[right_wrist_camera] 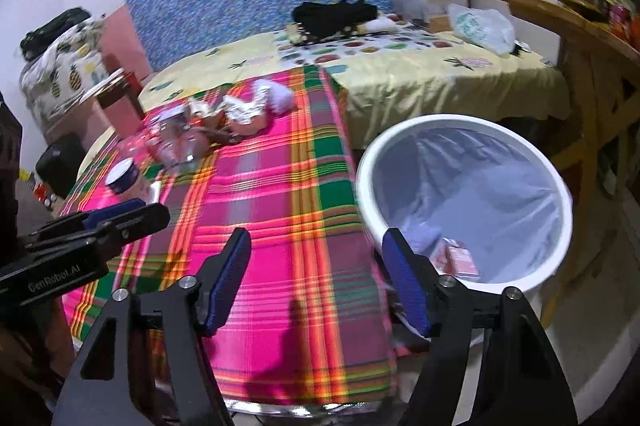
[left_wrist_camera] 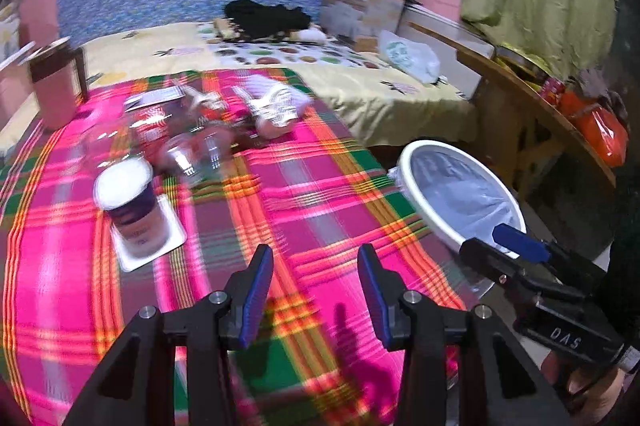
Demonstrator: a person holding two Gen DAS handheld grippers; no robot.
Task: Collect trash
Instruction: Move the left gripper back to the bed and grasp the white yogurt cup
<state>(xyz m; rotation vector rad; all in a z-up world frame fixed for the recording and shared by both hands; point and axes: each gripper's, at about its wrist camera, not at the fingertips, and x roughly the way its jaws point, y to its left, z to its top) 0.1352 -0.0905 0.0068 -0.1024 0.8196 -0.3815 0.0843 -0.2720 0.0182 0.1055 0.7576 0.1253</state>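
Both tongs, left tongs (left_wrist_camera: 314, 290) and right tongs (right_wrist_camera: 316, 278), gaping, empty; trash pile (left_wrist_camera: 208, 122) far across plaid cloth (left_wrist_camera: 304, 194); bin (right_wrist_camera: 464, 202) beside.

home bedroom: bed (right_wrist_camera: 440, 78), pillow (left_wrist_camera: 280, 54)

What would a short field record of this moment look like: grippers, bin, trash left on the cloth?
left gripper: open, empty, over the plaid cloth
right gripper: open, empty, beside the bin
bin: white, lined, off the cloth's right edge; a pinkish packet inside
trash left: cup on a white card, clear plastic containers, crumpled wrappers
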